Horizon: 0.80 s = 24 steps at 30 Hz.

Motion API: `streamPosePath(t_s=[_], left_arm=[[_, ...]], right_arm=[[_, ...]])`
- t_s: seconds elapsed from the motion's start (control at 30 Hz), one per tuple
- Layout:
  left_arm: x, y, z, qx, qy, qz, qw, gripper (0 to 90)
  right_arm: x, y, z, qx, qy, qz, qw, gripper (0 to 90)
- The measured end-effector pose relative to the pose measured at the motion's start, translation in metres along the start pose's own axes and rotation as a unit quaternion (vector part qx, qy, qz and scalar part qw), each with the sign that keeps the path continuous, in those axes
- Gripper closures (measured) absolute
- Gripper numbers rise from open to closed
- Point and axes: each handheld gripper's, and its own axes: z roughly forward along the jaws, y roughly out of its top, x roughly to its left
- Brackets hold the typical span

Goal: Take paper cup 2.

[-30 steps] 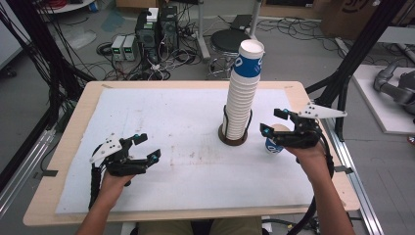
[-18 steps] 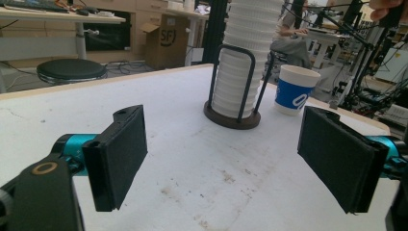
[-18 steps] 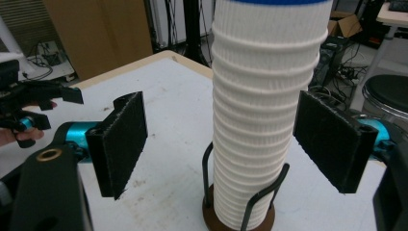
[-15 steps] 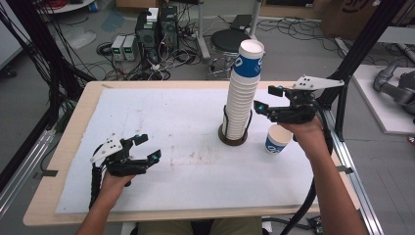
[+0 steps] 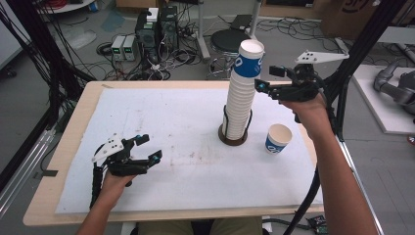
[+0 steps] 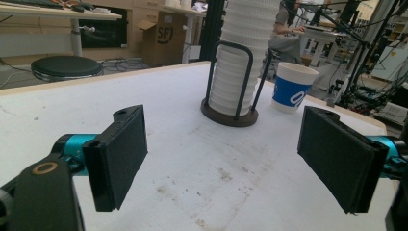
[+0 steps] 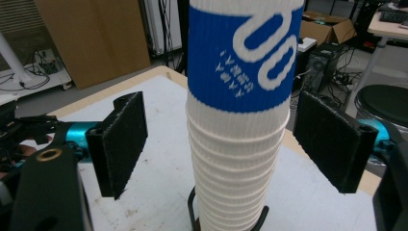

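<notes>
A tall stack of white paper cups [image 5: 242,93] stands in a dark round holder [image 5: 233,137] with wire uprights, right of the table's middle. Its top cup [image 5: 249,58] has a blue band. To the right, a single blue-and-white cup [image 5: 279,138] stands upright on the white sheet. My right gripper [image 5: 267,80] is raised level with the stack's top, just right of it, open and empty. In the right gripper view the top cup [image 7: 240,53] stands ahead between the spread jaws of the right gripper [image 7: 226,144]. My left gripper [image 5: 150,148] rests open near the front left, facing the stack [image 6: 240,57] and the single cup [image 6: 292,86].
A white sheet [image 5: 186,122] covers the wooden table [image 5: 63,147]. Behind the table are a black stool [image 5: 227,41], computer boxes [image 5: 151,29] and floor cables. Black frame posts [image 5: 357,54] rise close to the right gripper.
My right gripper left the single cup standing on the sheet and rose to the top of the stack. The left gripper stayed put.
</notes>
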Motion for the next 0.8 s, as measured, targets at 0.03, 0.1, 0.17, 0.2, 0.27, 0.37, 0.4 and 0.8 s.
streamPosePath(t_s=[0.03,0.1,0.17,0.2,0.27,0.37,0.4,0.8], left_arm=[[0.000,0.000,0.000,0.000,0.000,0.000,1.0000,17.5],[0.000,0.000,0.000,0.000,-0.001,0.000,1.0000,17.5],[0.000,0.000,0.000,0.000,0.000,-0.001,1.0000,17.5],[0.000,0.000,0.000,-0.001,-0.001,-0.002,1.0000,17.5],[0.001,0.000,0.000,-0.001,0.000,-0.002,1.0000,17.5],[0.001,0.000,0.000,-0.001,0.000,-0.002,1.0000,17.5],[0.001,0.000,0.000,-0.001,0.001,-0.002,1.0000,17.5],[0.002,0.000,0.000,0.000,0.001,-0.002,1.0000,17.5]], right_arm=[[-0.001,0.003,0.001,0.001,0.000,0.001,1.0000,19.8],[-0.003,0.007,0.002,-0.003,0.002,0.005,1.0000,19.9],[-0.005,0.011,0.004,-0.005,0.001,0.010,0.9999,19.9],[-0.006,0.013,0.005,-0.003,0.000,0.011,0.9999,19.9],[-0.008,0.016,0.007,-0.001,-0.001,0.013,0.9999,19.9],[-0.010,0.022,0.010,0.000,-0.002,0.014,0.9999,19.8],[-0.010,0.023,0.010,-0.001,-0.001,0.014,0.9999,19.8],[-0.011,0.042,0.026,0.007,-0.016,0.008,0.9998,19.8]])
